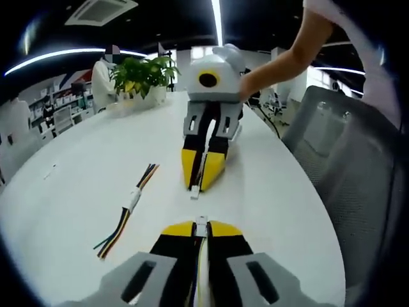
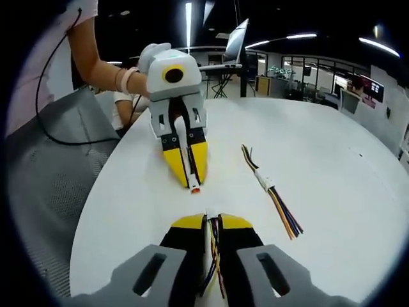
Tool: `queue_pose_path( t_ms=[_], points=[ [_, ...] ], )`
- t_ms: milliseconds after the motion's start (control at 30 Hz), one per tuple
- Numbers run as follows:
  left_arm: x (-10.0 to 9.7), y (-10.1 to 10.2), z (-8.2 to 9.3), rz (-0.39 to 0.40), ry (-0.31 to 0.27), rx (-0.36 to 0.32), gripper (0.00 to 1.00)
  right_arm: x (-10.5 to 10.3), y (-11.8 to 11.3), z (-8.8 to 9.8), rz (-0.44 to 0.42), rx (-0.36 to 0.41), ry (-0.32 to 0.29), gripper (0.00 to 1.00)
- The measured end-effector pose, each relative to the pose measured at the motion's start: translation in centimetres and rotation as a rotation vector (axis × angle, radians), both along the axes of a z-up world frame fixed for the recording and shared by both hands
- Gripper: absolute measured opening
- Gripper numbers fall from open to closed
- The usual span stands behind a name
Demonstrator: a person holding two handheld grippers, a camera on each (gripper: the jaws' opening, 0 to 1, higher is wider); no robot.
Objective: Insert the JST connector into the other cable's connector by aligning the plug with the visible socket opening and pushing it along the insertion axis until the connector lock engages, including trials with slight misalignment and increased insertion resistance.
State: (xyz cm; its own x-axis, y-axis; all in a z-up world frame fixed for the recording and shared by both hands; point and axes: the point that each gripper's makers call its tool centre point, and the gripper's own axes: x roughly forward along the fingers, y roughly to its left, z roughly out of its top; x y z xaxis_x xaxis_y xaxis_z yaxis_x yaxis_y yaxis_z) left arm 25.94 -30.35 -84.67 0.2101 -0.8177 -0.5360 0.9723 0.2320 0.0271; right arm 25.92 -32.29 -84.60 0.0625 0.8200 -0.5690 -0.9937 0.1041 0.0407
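left gripper (image 1: 200,225) pinching white connector (image 1: 201,222), right gripper (image 2: 212,222) clamping wires (image 2: 213,256); plug hidden

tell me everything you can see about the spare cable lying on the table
The spare cable lies flat on the white table, untouched, off to the side of both grippers. It looks like two bundles of thin multicoloured wires, yellow, black, green and orange among them, already joined at a small white plastic connector pair near the middle. The wire ends fan out loose at each tip. It runs roughly straight.
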Motion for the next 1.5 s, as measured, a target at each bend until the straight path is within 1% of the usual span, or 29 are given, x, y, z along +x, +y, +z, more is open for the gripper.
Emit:
queue_pose_path(
  t_ms=[167,267,433,567,667,767,933,1033,1167,1500],
  points=[
    [-0.2,0.3,0.1,0.005,-0.004,0.014,0.0,0.0,0.2,0.7,-0.007,0.002,0.001,0.03],
    [-0.1,0.3,0.6,0.012,-0.009,0.006,0.0,0.1,0.1,1.2,-0.009,-0.01,-0.005,0.03],
    [0.1,0.5,1.5,0.018,-0.032,0.006,0.0,0.0,0.2,1.9,-0.006,-0.025,-0.014,0.03],
    [0.3,0.9,2.0,0.011,-0.066,0.029,0.0,0.2,0.6,3.0,-0.002,-0.026,-0.036,0.03],
    [0.4,0.9,2.5,0.011,-0.078,0.028,0.0,0.6,0.7,3.1,0.0,-0.024,-0.036,0.03],
    [0.4,1.1,2.7,-0.004,-0.106,0.062,0.0,0.6,0.9,3.3,0.011,-0.034,-0.039,0.03],
    [0.2,1.1,2.9,-0.025,-0.119,0.082,0.0,0.3,1.4,3.5,0.032,-0.03,-0.038,0.03],
    [0.3,1.1,2.8,-0.025,-0.116,0.082,0.0,-0.1,1.6,3.4,0.047,-0.035,-0.035,0.03],
    [0.2,1.1,2.6,-0.033,-0.121,0.099,0.0,-0.3,1.7,2.9,0.062,-0.052,-0.035,0.03],
    [0.1,1.0,2.4,-0.038,-0.115,0.101,0.0,-0.5,2.1,2.9,0.064,-0.054,-0.032,0.03]
  ],
)
